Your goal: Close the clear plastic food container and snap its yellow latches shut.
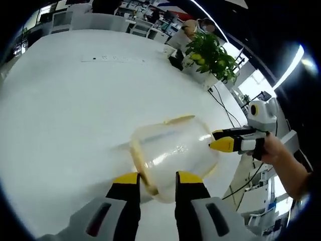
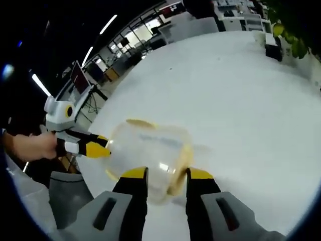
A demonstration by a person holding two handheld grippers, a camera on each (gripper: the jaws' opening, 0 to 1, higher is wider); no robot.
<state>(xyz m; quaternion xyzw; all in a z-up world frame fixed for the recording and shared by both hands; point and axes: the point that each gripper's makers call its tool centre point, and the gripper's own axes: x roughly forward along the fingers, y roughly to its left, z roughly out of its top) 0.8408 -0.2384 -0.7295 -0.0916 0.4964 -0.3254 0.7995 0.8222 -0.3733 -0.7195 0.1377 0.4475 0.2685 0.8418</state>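
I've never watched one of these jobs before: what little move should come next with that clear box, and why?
Probably ease the left gripper in until a jaw tip presses the near yellow latch against the container. The container sits on the white table between both grippers, the right gripper at its other side. Both look open, neither clamped on anything. Motion blur hides whether any latch is snapped.

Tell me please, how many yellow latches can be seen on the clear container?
2. One latch lies on the container's far edge, one latch by the left gripper's jaws. More may be hidden.
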